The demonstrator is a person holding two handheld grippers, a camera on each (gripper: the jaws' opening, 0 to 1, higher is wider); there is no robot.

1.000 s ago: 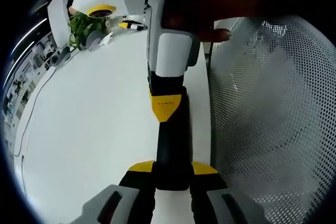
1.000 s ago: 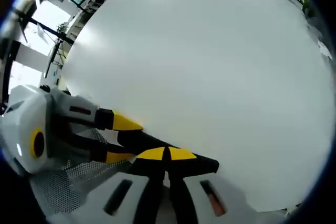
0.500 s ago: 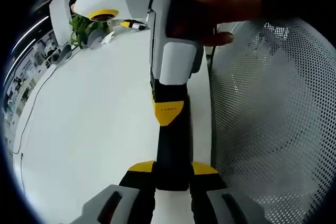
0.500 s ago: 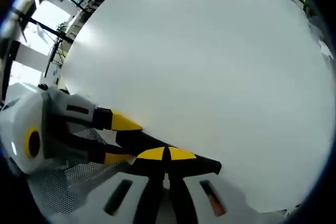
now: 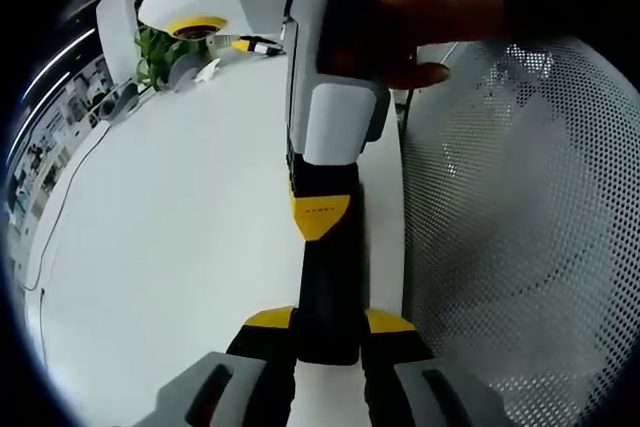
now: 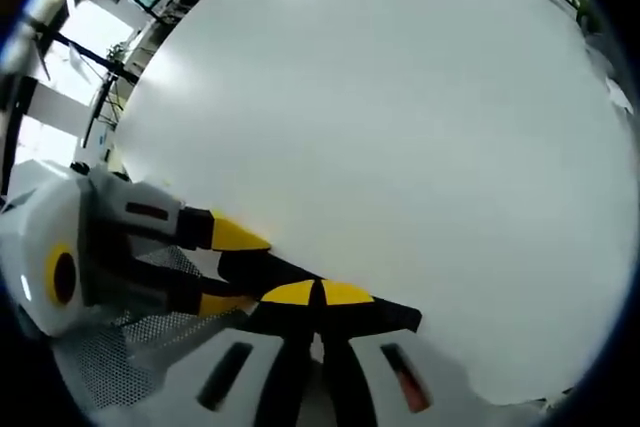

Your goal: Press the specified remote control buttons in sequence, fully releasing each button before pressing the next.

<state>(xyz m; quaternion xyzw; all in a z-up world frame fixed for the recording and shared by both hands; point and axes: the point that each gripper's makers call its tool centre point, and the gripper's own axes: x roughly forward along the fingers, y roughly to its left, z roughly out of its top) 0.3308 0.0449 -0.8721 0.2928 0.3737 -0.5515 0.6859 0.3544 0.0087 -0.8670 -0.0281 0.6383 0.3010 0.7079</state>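
While closed, right tongs (image 6: 318, 293) atop remote (image 5: 327, 292)

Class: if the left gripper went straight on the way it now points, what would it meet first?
The right gripper: its shut black tongs lie between the tongs of the left gripper, so contact looks immediate, though depth is unclear.

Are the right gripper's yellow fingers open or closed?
Shut. In the right gripper view, the right gripper's two yellow fingertips meet with no gap between them.
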